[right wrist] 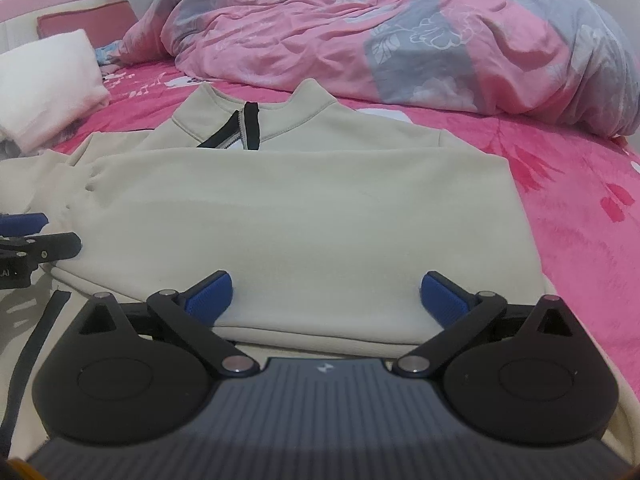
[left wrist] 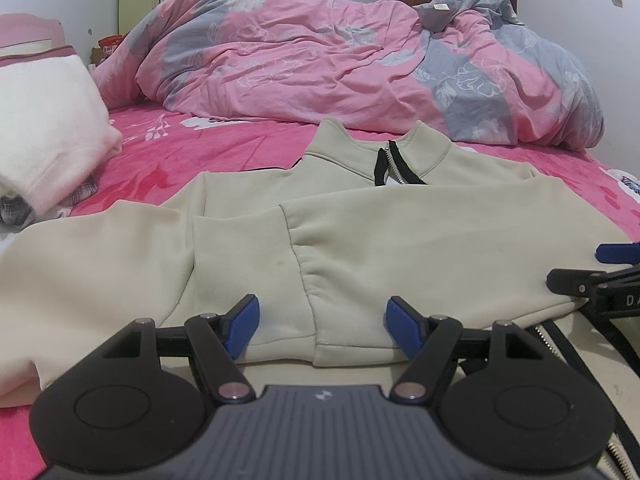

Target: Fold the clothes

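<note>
Left wrist view first: the left gripper point(left wrist: 322, 326) sits low over the near edge of a cream zip-neck sweatshirt point(left wrist: 248, 216) spread on the bed point(left wrist: 168, 152). Its jaws stand parted, blue pads point(left wrist: 242, 326) on either side of a folded-in sleeve cuff point(left wrist: 304, 280), and nothing is pinched between them; the cloth lies loose in the gap. The sweatshirt's stand-up collar point(left wrist: 360, 152) points away from the camera, black-edged zipper point(left wrist: 394, 164) partly undone. Both sleeves are folded across the body, their ends meeting near the middle. At the right edge the right gripper point(left wrist: 612, 268) pokes in, one blue pad and a black link showing, resting just above the cloth. Behind the sweatshirt a pink and grey floral quilt point(left wrist: 320, 60) is heaped up, and a white pillow point(left wrist: 44, 128) lies off to the left on the pink sheet.

Over to the right wrist view: the right gripper point(right wrist: 324, 300) has its jaws spread as wide as they go, holding nothing, the pads straddling the sweatshirt's point(right wrist: 300, 208) folded near edge. The folded sleeve lies flat across the front. The collar point(right wrist: 256, 116) and zipper point(right wrist: 244, 128) are up ahead, the quilt point(right wrist: 380, 32) beyond, the pillow point(right wrist: 48, 76) far left. The left gripper point(right wrist: 28, 236) shows at the left edge, close above the cloth. A pink headboard point(right wrist: 80, 8) stands behind the pillow.
</note>
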A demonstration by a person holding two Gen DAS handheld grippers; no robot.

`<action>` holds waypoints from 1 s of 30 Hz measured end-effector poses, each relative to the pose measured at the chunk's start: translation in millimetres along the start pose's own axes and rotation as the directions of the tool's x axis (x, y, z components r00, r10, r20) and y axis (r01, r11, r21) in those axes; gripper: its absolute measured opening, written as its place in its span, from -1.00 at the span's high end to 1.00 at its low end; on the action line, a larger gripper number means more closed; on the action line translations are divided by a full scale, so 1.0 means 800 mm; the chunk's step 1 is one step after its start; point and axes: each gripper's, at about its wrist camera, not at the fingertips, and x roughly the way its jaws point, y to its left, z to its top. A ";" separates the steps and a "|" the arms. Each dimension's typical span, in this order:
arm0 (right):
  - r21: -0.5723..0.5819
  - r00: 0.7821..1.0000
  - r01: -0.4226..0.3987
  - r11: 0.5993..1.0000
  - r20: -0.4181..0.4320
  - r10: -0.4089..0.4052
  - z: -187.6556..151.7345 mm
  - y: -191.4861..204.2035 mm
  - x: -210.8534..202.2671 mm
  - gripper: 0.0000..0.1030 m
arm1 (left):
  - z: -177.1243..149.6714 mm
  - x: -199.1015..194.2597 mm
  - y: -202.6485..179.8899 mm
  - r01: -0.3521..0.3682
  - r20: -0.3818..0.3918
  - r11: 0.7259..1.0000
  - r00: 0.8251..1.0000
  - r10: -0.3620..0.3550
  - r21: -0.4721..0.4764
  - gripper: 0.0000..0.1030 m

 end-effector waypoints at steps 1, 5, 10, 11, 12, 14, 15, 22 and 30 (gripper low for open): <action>0.000 1.000 0.000 1.000 0.000 0.000 0.000 0.000 0.000 -0.98 | 0.000 0.000 0.000 0.000 0.000 1.000 1.000 0.000 0.000 -0.39; 0.002 1.000 0.000 1.000 -0.001 0.000 0.000 0.000 0.001 -0.98 | 0.000 0.000 0.000 0.000 0.001 1.000 1.000 0.000 0.000 -0.39; -0.006 1.000 0.009 1.000 -0.004 -0.009 0.000 0.002 0.001 -0.98 | -0.001 -0.001 -0.001 -0.003 0.001 1.000 1.000 0.003 0.003 -0.40; -0.007 1.000 0.009 1.000 -0.004 -0.009 0.000 0.002 0.001 -0.98 | 0.000 -0.001 -0.001 -0.004 0.001 1.000 1.000 0.004 0.004 -0.40; -0.008 1.000 0.009 1.000 -0.004 -0.009 0.000 0.003 0.001 -0.98 | 0.000 -0.001 -0.001 -0.004 0.001 1.000 1.000 0.004 0.004 -0.40; -0.007 1.000 0.008 1.000 -0.005 -0.008 -0.001 0.002 0.001 -0.98 | 0.000 -0.001 -0.001 -0.004 0.001 1.000 1.000 0.004 0.004 -0.40; -0.006 1.000 0.008 1.000 -0.006 -0.008 0.000 0.002 0.001 -0.98 | 0.000 -0.001 -0.001 -0.004 0.001 1.000 1.000 0.004 0.004 -0.40; 0.000 1.000 0.002 1.000 -0.006 -0.002 0.000 0.001 0.000 -0.98 | 0.000 -0.001 -0.001 -0.004 0.001 1.000 1.000 0.004 0.005 -0.40; -0.017 1.000 0.015 1.000 -0.017 -0.016 0.004 0.004 0.000 -0.98 | 0.000 -0.001 -0.001 -0.003 0.002 1.000 1.000 0.003 0.004 -0.41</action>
